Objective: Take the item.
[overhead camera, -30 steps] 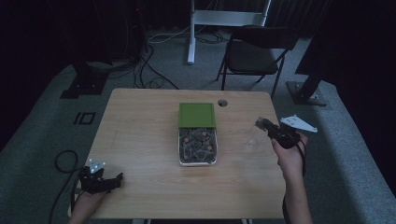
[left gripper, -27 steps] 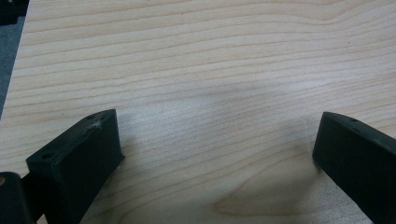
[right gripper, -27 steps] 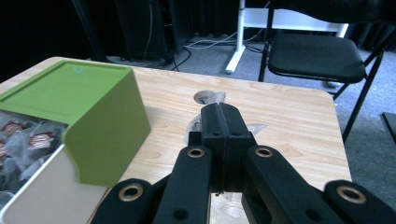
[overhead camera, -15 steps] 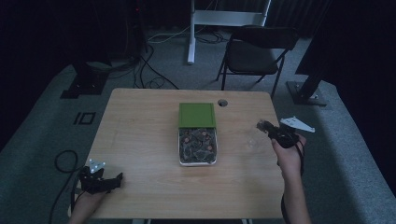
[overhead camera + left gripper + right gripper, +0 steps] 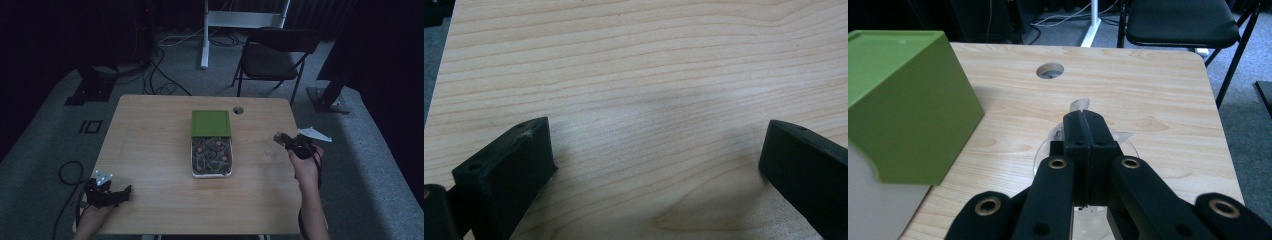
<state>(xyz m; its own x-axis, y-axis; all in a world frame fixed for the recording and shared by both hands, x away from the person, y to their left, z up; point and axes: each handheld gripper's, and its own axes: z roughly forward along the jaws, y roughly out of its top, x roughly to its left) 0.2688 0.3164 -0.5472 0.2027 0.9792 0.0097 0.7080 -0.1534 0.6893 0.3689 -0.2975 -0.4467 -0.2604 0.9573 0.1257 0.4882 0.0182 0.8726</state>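
Now my right gripper is clamped on a clear plastic bag beside the green box, probably next to fill, while my left gripper rests open.

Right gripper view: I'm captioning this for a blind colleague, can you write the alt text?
The right gripper has its two black jaws pressed together on a thin clear plastic piece above a wooden table. A green box stands at left; a cable hole and a black chair lie beyond.
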